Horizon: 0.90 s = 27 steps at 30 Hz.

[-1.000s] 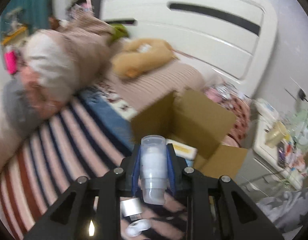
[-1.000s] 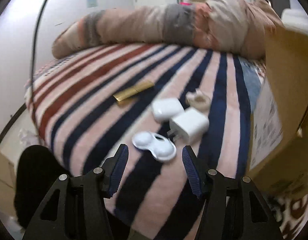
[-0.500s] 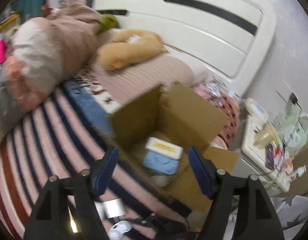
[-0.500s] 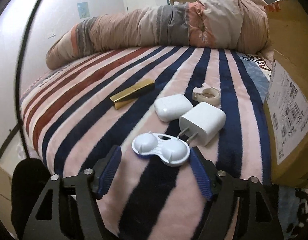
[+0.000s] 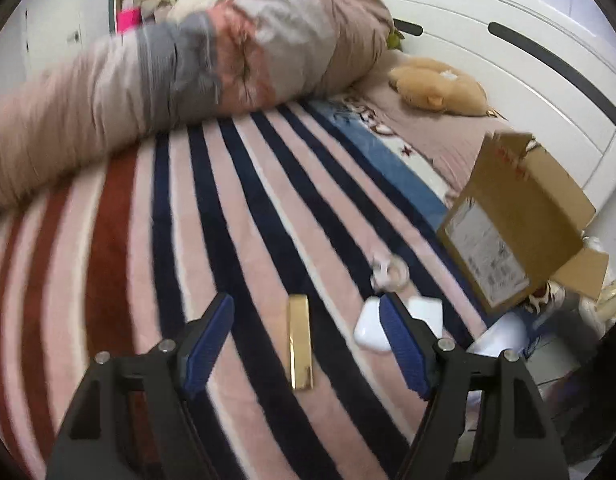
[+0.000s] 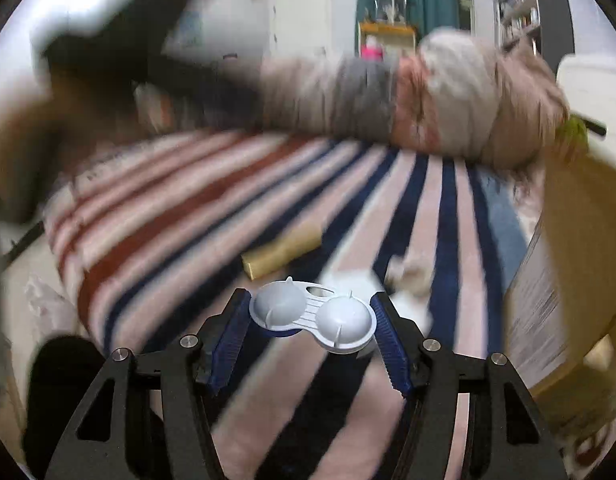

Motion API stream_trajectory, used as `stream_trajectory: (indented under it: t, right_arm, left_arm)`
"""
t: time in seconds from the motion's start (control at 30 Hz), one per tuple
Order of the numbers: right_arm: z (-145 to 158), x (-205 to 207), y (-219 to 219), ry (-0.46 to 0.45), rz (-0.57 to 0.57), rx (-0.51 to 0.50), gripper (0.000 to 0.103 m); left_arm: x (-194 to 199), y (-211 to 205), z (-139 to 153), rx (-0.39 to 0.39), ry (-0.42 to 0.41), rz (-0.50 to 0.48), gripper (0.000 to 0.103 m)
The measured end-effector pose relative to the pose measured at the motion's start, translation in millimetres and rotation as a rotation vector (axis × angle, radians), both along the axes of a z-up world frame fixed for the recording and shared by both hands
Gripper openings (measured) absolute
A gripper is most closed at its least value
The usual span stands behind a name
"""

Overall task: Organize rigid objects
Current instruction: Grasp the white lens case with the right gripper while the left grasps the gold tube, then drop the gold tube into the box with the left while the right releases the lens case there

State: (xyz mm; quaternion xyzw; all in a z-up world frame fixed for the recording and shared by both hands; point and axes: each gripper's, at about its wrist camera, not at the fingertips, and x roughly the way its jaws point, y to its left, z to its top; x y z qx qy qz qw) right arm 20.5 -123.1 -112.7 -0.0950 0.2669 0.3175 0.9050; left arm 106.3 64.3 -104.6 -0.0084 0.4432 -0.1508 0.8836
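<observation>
While the right tongs [image 6: 312, 332] clench the white lens case [image 6: 312, 316], seemingly lifted clear for the cardboard box [image 5: 520, 216], the left tongs [image 5: 308, 340] gape empty over the gold bar [image 5: 299, 347]

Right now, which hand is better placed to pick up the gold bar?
Left. The left gripper is open with the gold bar lying between its fingers; the right gripper already holds the lens case.
</observation>
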Motion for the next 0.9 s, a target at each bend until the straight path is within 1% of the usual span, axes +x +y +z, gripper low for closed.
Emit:
stream_trajectory:
  t: [0.07,0.13,0.17,0.2,0.23,0.27,0.33,0.37,0.43,0.47,0.5,0.6,0.63,0.67,0.73,0.77,0.83,0.9]
  right_arm:
    - [39.8,0.5,-17.5,-0.076,-0.041,0.019,0.058]
    - [70.1,5.5,-36.9,-0.117,-0.085,0.023,0.058]
    - [82.0,10.1,-47.4,-0.123,-0.112,0.021,0.058]
    - [92.8,16.7,-58.8,-0.120,-0.143,0.011,0.058]
    - [101.3,25.2,-70.5,-0.110,-0.176,-0.012,0.058]
    - [106.0,34.9,-80.5,-0.096,-0.208,-0.047,0.058]
    - [105.1,53.7,-93.6,-0.049,-0.252,-0.122,0.058]
    - [99.9,69.5,-99.7,0.000,-0.261,-0.168,0.058]
    - [87.9,95.0,-104.4,0.082,-0.270,-0.227,0.058]
    - [82.1,104.4,-106.5,0.112,-0.278,-0.245,0.058]
    - [73.2,115.3,-107.2,0.151,-0.284,-0.266,0.059]
    - [56.2,130.5,-109.1,0.238,-0.309,-0.294,0.059]
    - [55.8,128.6,-110.7,0.238,-0.314,-0.285,0.059]
    - [58.1,124.7,-112.7,0.217,-0.321,-0.281,0.061]
    - [64.6,117.0,-118.1,0.169,-0.336,-0.279,0.075]
    - [68.9,111.2,-117.6,0.147,-0.333,-0.272,0.077]
    - [80.2,97.6,-115.6,0.103,-0.316,-0.237,0.077]
    - [94.0,80.9,-109.7,0.063,-0.248,-0.167,0.077]
  left_arm:
    - [-2.0,2.3,-20.0,-0.027,0.019,0.006,0.072]
    - [0.0,-1.2,-40.1,-0.025,0.037,0.010,0.072]
    - [0.5,-5.0,-48.6,-0.020,0.046,0.011,0.072]
    - [2.0,-7.0,-56.7,-0.015,0.056,0.014,0.068]
    - [4.0,-9.0,-67.3,-0.004,0.069,0.019,0.061]
    - [6.6,-10.3,-73.8,0.004,0.077,0.023,0.056]
    - [10.5,-12.5,-86.7,0.027,0.093,0.039,0.044]
    - [11.5,-10.9,-90.1,0.032,0.092,0.045,0.040]
    - [11.2,-12.8,-92.8,0.056,0.077,0.059,0.027]
    - [10.6,-13.5,-93.9,0.059,0.077,0.059,0.024]
    - [10.5,-14.8,-94.1,0.052,0.081,0.051,0.015]
    - [9.0,-14.7,-93.3,0.061,0.077,0.050,0.015]
    - [8.4,-14.0,-92.5,0.061,0.076,0.050,0.015]
    - [6.7,-11.7,-91.7,0.057,0.076,0.050,0.015]
    - [5.9,-8.9,-88.0,0.045,0.078,0.049,0.015]
    - [6.1,-7.4,-85.2,0.041,0.075,0.047,0.015]
    - [4.3,-7.1,-76.2,0.049,0.064,0.043,0.015]
    - [1.2,-7.1,-58.4,0.056,0.035,0.033,0.015]
